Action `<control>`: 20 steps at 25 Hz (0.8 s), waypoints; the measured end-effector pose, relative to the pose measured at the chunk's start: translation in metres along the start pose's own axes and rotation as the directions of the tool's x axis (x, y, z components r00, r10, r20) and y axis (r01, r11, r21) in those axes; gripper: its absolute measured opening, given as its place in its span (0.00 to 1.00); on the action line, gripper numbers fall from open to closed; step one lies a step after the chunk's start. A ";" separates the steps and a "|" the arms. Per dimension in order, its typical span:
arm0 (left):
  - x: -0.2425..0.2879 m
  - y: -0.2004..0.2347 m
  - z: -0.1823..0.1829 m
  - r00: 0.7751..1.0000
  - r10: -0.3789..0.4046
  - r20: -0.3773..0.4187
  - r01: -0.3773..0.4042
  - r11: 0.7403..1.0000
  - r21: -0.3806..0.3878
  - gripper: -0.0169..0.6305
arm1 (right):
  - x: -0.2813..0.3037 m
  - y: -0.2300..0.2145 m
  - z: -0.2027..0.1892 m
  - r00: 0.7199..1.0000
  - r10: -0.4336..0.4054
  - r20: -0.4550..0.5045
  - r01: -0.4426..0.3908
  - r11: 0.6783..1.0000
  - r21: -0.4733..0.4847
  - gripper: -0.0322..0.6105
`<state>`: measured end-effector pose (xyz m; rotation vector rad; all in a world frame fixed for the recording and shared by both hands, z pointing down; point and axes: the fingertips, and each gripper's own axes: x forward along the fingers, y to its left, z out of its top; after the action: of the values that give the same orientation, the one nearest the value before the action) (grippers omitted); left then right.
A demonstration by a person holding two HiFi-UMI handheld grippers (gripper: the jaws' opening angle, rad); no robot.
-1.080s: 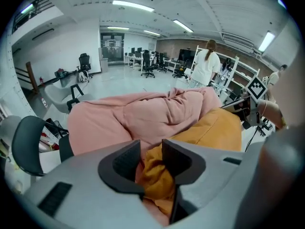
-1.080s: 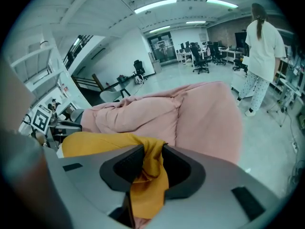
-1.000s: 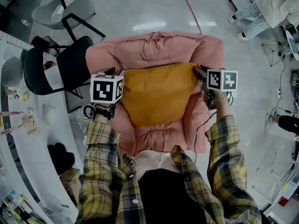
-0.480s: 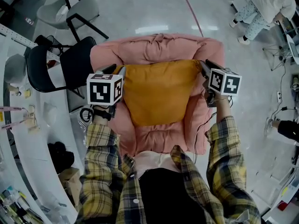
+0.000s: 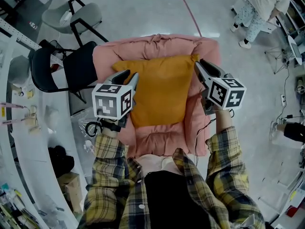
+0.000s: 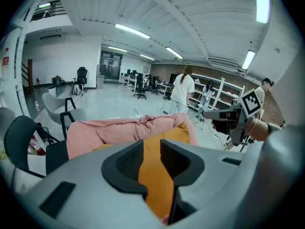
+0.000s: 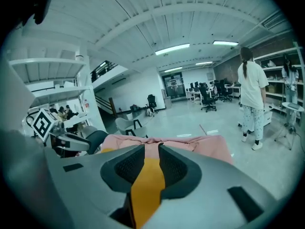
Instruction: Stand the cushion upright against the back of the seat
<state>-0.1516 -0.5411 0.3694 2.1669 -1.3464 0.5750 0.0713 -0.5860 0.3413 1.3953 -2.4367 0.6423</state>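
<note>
An orange cushion (image 5: 162, 89) hangs over the seat of a pink padded armchair (image 5: 157, 44), its top edge up by the backrest. My left gripper (image 5: 127, 75) pinches the cushion's left edge. Its jaws have just been closing, and in the left gripper view orange fabric (image 6: 157, 175) fills the gap between the pads of that gripper (image 6: 151, 149). My right gripper (image 5: 202, 66) is shut on the cushion's right edge. The right gripper view shows the orange cloth (image 7: 145, 185) squeezed between that gripper's (image 7: 151, 159) pads, with the pink backrest (image 7: 190, 142) beyond.
A black office chair (image 5: 57, 68) stands close to the armchair's left side, with a grey chair (image 5: 78, 15) behind it. A curved white desk (image 5: 28, 142) runs along the left. A cable (image 5: 202, 128) hangs by the armchair's right arm. A person (image 5: 259, 4) stands at the far right.
Both grippers have risen and tilted up with the cushion in them. The cushion has come up off the seat, and its top edge now sits higher against the backrest.
</note>
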 end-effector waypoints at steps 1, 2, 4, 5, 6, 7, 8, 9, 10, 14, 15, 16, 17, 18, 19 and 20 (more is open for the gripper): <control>-0.005 -0.011 -0.001 1.000 -0.005 0.015 0.005 1.000 0.006 0.20 | -0.009 0.008 0.000 1.000 0.014 0.011 -0.014 1.000 -0.012 0.21; -0.011 -0.022 -0.001 0.999 -0.009 0.031 0.009 1.000 0.013 0.18 | -0.019 0.016 0.000 0.999 0.026 0.023 -0.026 0.999 -0.024 0.19; -0.026 -0.047 -0.004 0.998 -0.022 0.061 0.020 0.999 0.028 0.15 | -0.041 0.031 -0.002 0.998 0.048 0.044 -0.046 0.998 -0.046 0.15; -0.034 -0.061 -0.005 0.997 -0.031 0.076 0.029 0.999 0.032 0.14 | -0.054 0.038 -0.004 0.997 0.057 0.055 -0.055 0.997 -0.054 0.14; -0.044 -0.074 -0.008 0.995 -0.041 0.092 0.038 0.999 0.034 0.14 | -0.068 0.045 -0.006 0.996 0.066 0.067 -0.062 0.996 -0.060 0.13; -0.053 -0.089 -0.010 0.993 -0.050 0.109 0.046 0.998 0.036 0.13 | -0.083 0.051 -0.008 0.994 0.074 0.081 -0.069 0.995 -0.066 0.12; -0.063 -0.103 -0.014 0.990 -0.058 0.128 0.053 0.998 0.037 0.12 | -0.099 0.057 -0.011 0.992 0.082 0.096 -0.075 0.995 -0.071 0.11; -0.074 -0.118 -0.018 0.987 -0.066 0.146 0.061 0.997 0.038 0.11 | -0.115 0.063 -0.014 0.990 0.091 0.112 -0.083 0.994 -0.076 0.11; -0.085 -0.133 -0.022 0.984 -0.075 0.163 0.069 0.997 0.039 0.11 | -0.132 0.069 -0.017 0.987 0.102 0.128 -0.092 0.993 -0.079 0.10; -0.127 -0.197 -0.047 0.966 -0.124 0.225 0.118 0.992 0.040 0.07 | -0.203 0.096 -0.037 0.971 0.153 0.183 -0.139 0.986 -0.087 0.09; -0.136 -0.213 -0.054 0.962 -0.136 0.236 0.129 0.991 0.043 0.07 | -0.221 0.102 -0.043 0.966 0.167 0.196 -0.153 0.984 -0.087 0.08; -0.145 -0.229 -0.063 0.959 -0.146 0.244 0.138 0.989 0.049 0.06 | -0.239 0.108 -0.050 0.961 0.182 0.208 -0.167 0.982 -0.087 0.08; -0.154 -0.245 -0.073 0.956 -0.155 0.248 0.145 0.988 0.059 0.05 | -0.256 0.114 -0.056 0.957 0.195 0.216 -0.180 0.980 -0.086 0.08; -0.162 -0.261 -0.082 0.954 -0.164 0.250 0.151 0.986 0.071 0.05 | -0.272 0.120 -0.063 0.953 0.207 0.223 -0.191 0.977 -0.089 0.08; -0.170 -0.276 -0.092 0.952 -0.174 0.250 0.158 0.984 0.083 0.04 | -0.288 0.126 -0.070 0.949 0.217 0.229 -0.200 0.975 -0.094 0.08; -0.177 -0.291 -0.100 0.950 -0.187 0.251 0.169 0.981 0.091 0.04 | -0.303 0.132 -0.075 0.946 0.225 0.233 -0.207 0.973 -0.102 0.08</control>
<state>0.0305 -0.2492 0.2815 2.4559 -1.2553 0.2794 0.1108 -0.2634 0.2437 1.2521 -2.8040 0.4385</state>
